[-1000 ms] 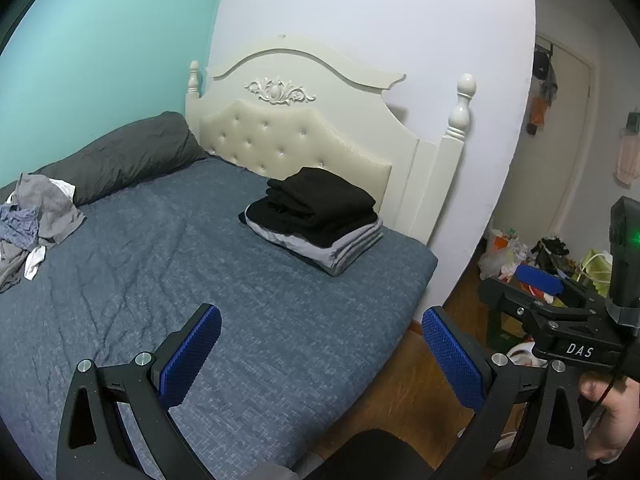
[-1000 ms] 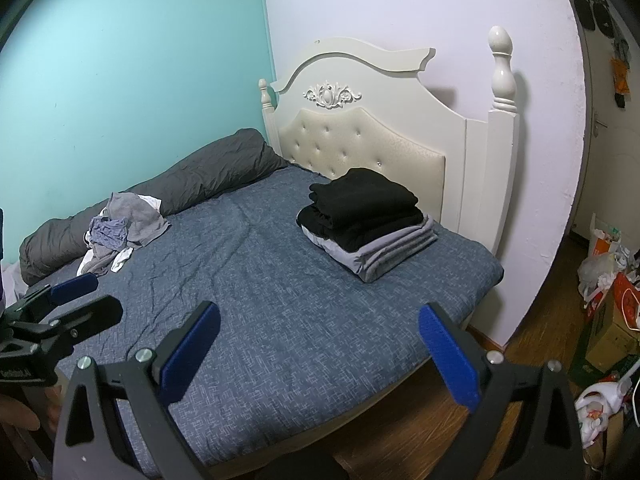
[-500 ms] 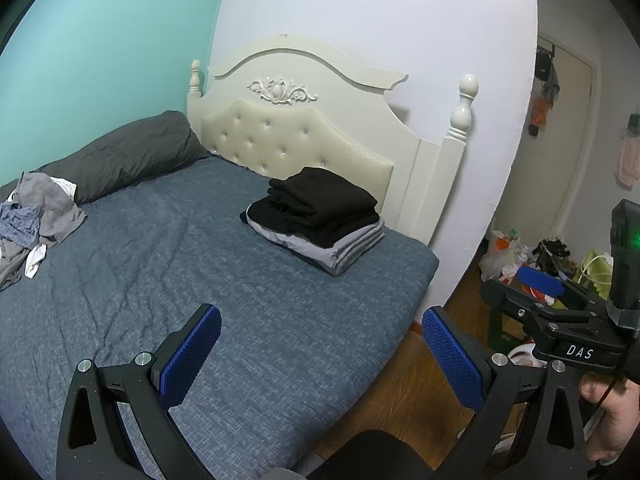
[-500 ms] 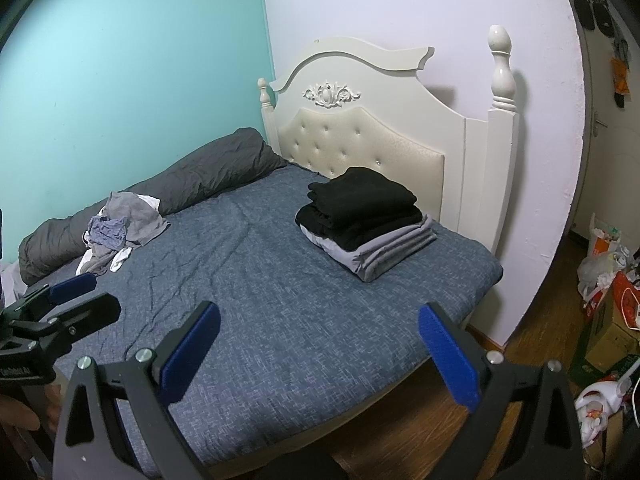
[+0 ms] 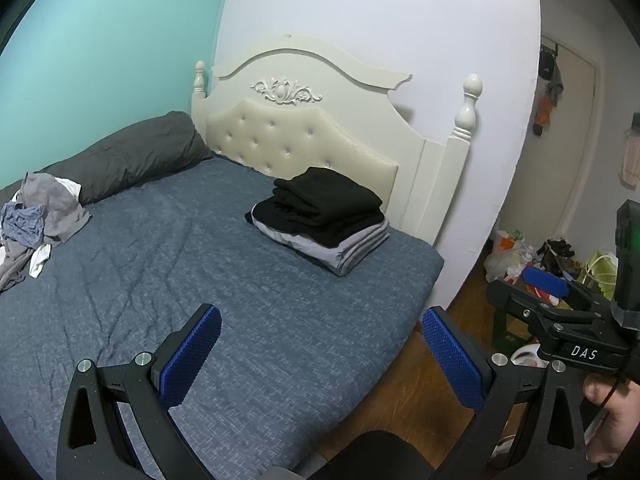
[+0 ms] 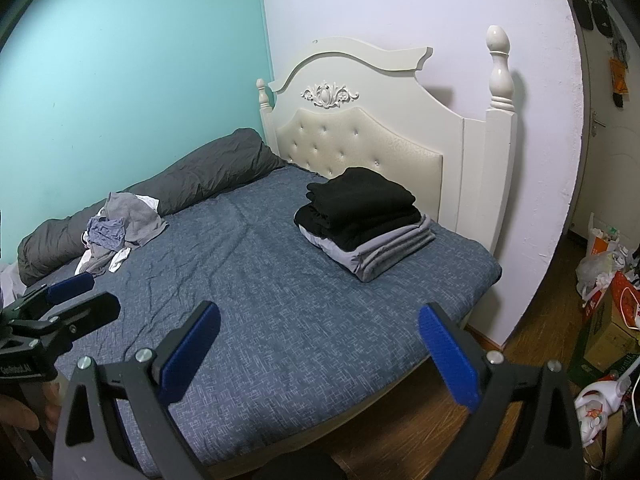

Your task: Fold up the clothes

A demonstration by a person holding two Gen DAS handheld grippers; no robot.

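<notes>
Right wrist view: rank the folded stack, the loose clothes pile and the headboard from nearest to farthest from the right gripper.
From the right gripper, open over the bed's near edge:
1. Folded stack, ahead and slightly right.
2. Loose clothes pile, far left by the grey bolster; close to the stack, hard to call.
3. Headboard, at the back.

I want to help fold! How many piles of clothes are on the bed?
2: a neat folded stack near the headboard, and a messy unfolded heap by the grey rolled duvet. More may lie out of view.
</notes>
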